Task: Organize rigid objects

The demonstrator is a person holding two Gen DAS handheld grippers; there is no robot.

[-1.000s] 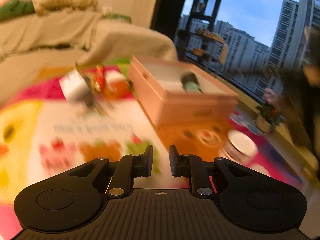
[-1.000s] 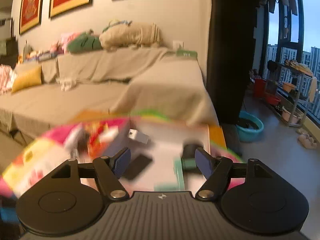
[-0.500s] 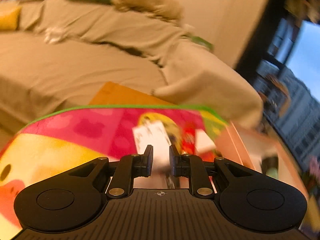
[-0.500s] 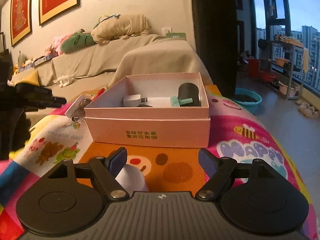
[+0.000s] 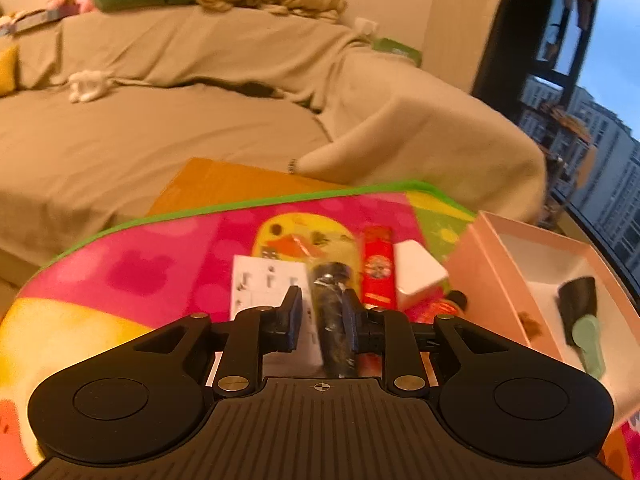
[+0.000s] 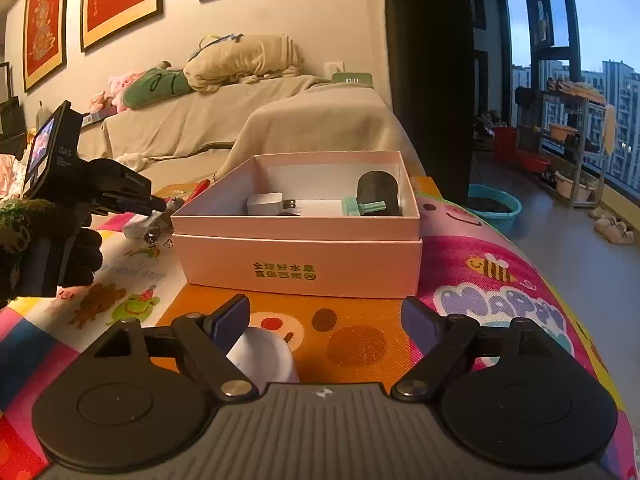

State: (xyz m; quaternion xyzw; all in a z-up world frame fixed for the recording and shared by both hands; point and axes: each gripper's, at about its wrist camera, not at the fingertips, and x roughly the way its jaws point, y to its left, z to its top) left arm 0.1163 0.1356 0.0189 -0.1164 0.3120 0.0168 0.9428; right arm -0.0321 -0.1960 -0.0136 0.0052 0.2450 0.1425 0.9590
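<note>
- bright play mat (image 5: 168, 264) covers the table, with a draped sofa (image 5: 160, 128) behind it.
- dark stick (image 5: 334, 312): a blackish, glossy, slim thing lying on the mat near the far edge, partly over a white card (image 5: 264, 284); what it is i cannot tell.
- its long axis runs away from the left gripper (image 5: 320, 316), in line with the fingers, so it sits lengthwise between the jaws.
- left gripper has just been opening a little; the gap is narrow, the right pad looks against the stick, the left pad a little off, so i judge it not clamped yet.
- just right of the stick: a red tube (image 5: 377, 270), then a white block (image 5: 416, 276).
- pink box (image 5: 492, 276) stands beside them, toward the mat's right edge; it holds a white plug (image 6: 266, 204) and a dark cup (image 6: 378, 192).
- right gripper (image 6: 326, 322) sits near the front edge, well apart from the stick; it has just been opening, jaws wide, gripping nothing, a white dome (image 6: 262, 356) by its left finger.
- left hand is plainly the nearer one.
</note>
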